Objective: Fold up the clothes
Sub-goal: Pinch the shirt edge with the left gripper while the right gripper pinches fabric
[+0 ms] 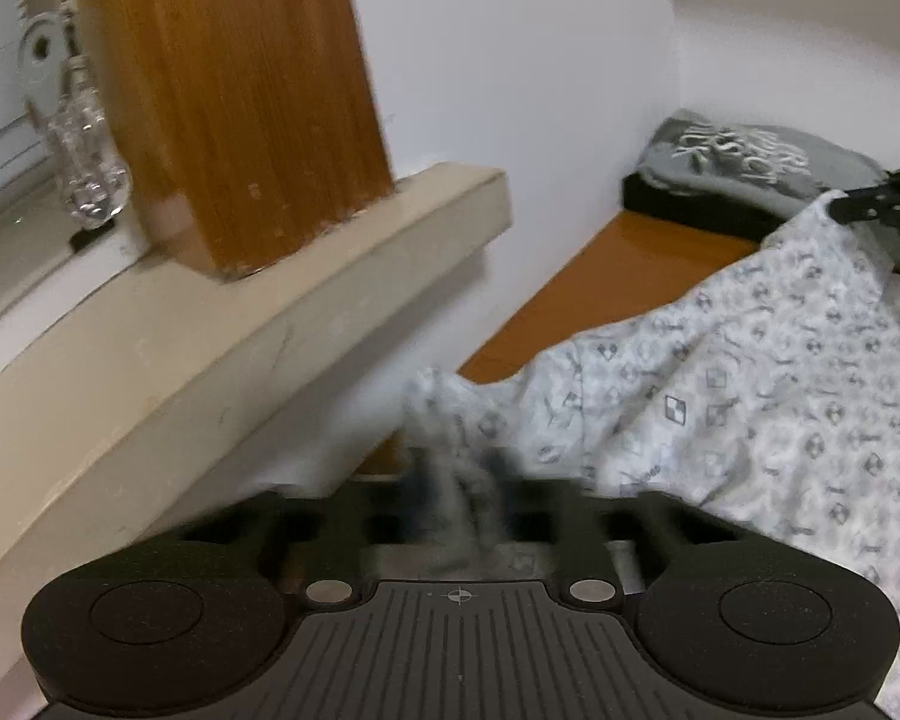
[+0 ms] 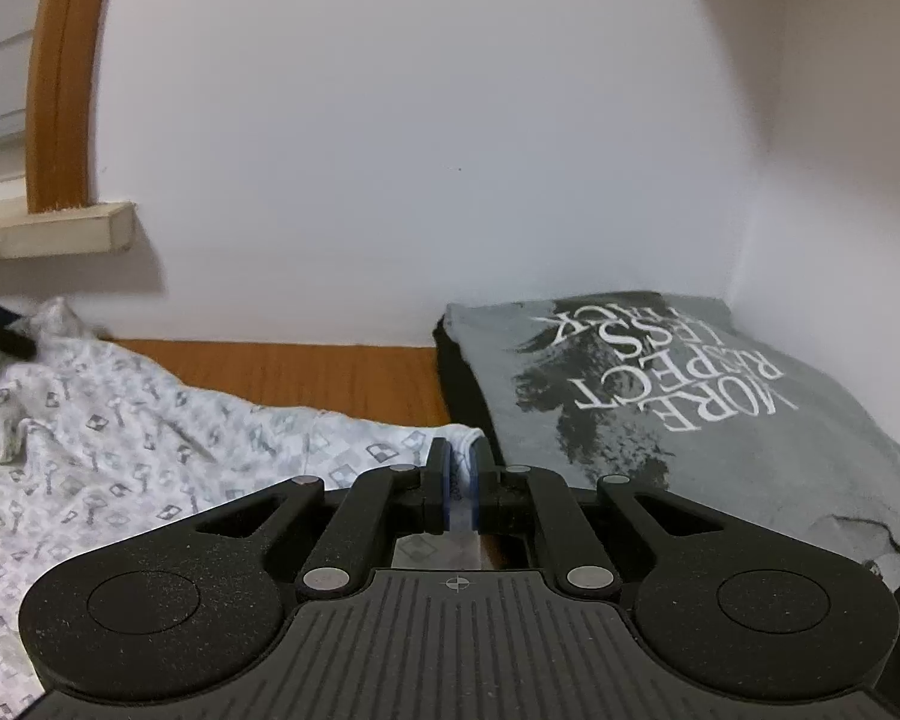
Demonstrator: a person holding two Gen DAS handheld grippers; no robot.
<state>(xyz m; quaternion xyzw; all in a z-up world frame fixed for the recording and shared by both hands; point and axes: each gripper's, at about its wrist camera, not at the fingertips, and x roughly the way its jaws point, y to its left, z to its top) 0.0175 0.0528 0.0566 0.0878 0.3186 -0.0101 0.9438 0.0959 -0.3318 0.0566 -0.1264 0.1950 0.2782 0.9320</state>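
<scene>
Pinching the patterned shirt (image 2: 120, 420) at two spots, the left gripper (image 1: 456, 480) and right gripper (image 2: 459, 468) are both closed on its cloth. It lies crumpled, lower left, not folded yet. The grey shirt (image 2: 660, 420), right side, looks folded already.

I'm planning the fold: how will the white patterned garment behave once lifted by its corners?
The white patterned thin-fabric garment will likely be floppy: it already sags in creases between the left claw and right claw. Probably light, since pinched edges alone hold it.
</scene>
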